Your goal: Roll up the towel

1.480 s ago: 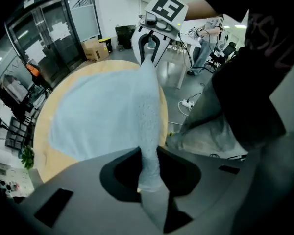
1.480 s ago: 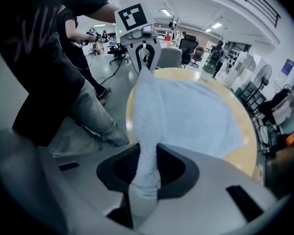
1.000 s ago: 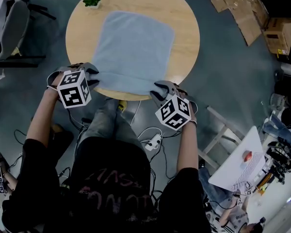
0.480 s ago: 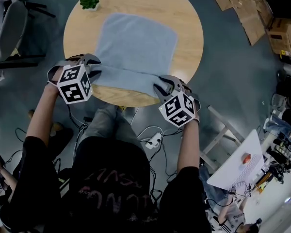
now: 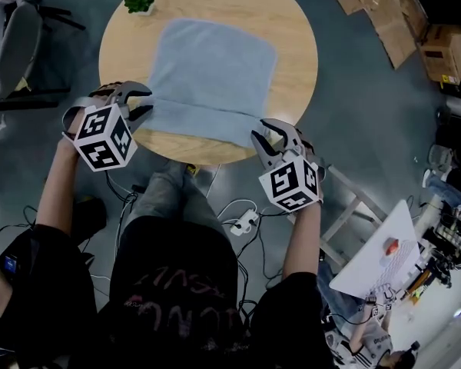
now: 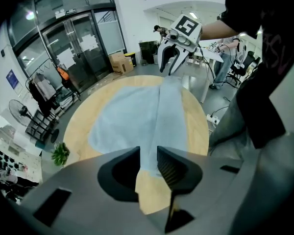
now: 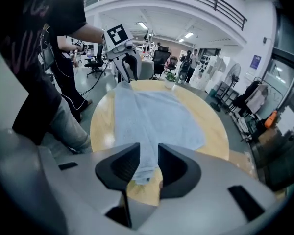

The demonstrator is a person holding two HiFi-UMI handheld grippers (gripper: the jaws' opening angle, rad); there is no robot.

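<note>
Small green potted plant (image 5: 139, 0), pale blue cloth towel (image 5: 211, 71) newly folded at near edge, your left gripper (image 5: 144, 100), right gripper (image 5: 267, 133) let go, jaws empty, narrowing yet apart.

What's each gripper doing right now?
Left gripper: open, jaws just closed slightly, nothing between them.
Right gripper: open, jaws just closed slightly, nothing between them.

towel (image 5: 211, 71): one
table (image 5: 292, 21): one
potted plant (image 5: 139, 0): one, on the table
grippers: two, left gripper (image 5: 141, 102), right gripper (image 5: 266, 132)
</note>
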